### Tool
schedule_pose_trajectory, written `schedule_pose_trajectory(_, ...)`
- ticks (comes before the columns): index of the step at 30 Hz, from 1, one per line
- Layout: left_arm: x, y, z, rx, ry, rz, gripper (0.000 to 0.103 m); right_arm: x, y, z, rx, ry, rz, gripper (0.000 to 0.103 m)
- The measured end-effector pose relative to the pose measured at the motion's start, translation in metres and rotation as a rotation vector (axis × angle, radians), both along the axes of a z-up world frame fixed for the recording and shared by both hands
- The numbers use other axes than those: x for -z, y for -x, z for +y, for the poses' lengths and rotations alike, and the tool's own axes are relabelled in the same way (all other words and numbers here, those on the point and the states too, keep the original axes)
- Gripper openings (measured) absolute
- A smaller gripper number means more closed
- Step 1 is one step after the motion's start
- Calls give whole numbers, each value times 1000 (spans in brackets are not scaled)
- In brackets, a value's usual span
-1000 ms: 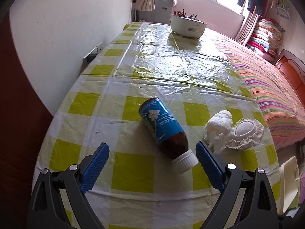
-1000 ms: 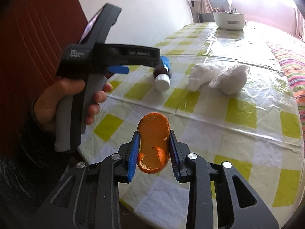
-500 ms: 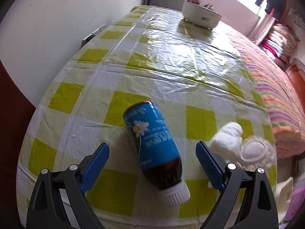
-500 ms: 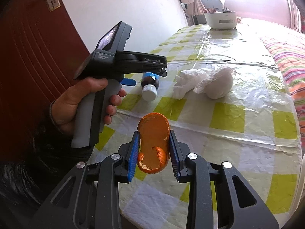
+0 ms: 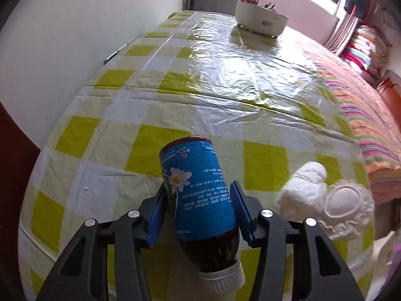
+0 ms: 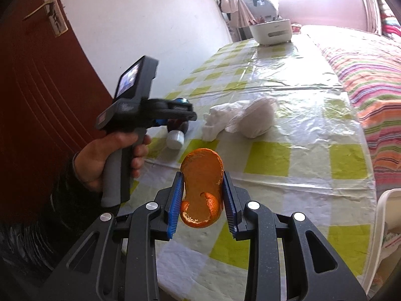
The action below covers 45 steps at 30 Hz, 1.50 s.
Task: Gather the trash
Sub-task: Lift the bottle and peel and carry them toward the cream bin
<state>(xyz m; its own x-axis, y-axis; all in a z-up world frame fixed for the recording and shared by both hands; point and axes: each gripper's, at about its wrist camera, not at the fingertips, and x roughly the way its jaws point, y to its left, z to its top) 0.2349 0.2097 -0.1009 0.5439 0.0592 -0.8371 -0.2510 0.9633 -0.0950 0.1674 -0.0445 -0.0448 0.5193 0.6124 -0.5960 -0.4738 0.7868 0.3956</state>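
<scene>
A brown bottle with a blue label [image 5: 198,190] and white cap lies on the checked tablecloth [image 5: 225,80], cap towards me. My left gripper [image 5: 199,209] is shut on its body; it also shows in the right wrist view [image 6: 175,118] over the bottle [image 6: 176,135]. My right gripper [image 6: 202,195] is shut on an orange peel [image 6: 203,188], held above the table's near edge. Crumpled white tissue [image 5: 303,193] and a white foam fruit net [image 5: 345,210] lie right of the bottle; they also show in the right wrist view, tissue [image 6: 218,123] and net [image 6: 255,120].
A white pot [image 5: 260,20] stands at the table's far end. A wall runs along the left, with a red-brown door [image 6: 37,80]. A striped bedspread [image 5: 371,125] lies to the right. A white chair edge [image 6: 383,225] stands by the near right corner.
My left gripper moved forward over the bottle and closed on its body. My right gripper kept hold of the orange peel and drew back a little to the right.
</scene>
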Motion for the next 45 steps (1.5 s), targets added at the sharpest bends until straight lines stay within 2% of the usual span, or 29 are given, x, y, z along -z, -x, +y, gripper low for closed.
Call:
schedule_pose_trajectory(3, -10, 9, -6, 22, -38, -43, 46, -3, -2, -6, 23, -2, -10, 30)
schedule_pose_trajectory(9, -28, 28, -18, 60, -58, -106, 44, -4, -1, -21, 68, -5, -25, 30)
schedule_pose_trajectory(25, -48, 58, -78, 224, -103, -183, 43, -13, -3, -78, 205, -11, -93, 30)
schedule_pose_trajectory(37, -42, 79, -137, 331, -123, -172, 43, -15, 8, -116, 303, -49, -126, 30)
schedule_pose_trajectory(45, -51, 91, -182, 414, -150, -187, 43, -13, 20, -147, 370, -96, -140, 30)
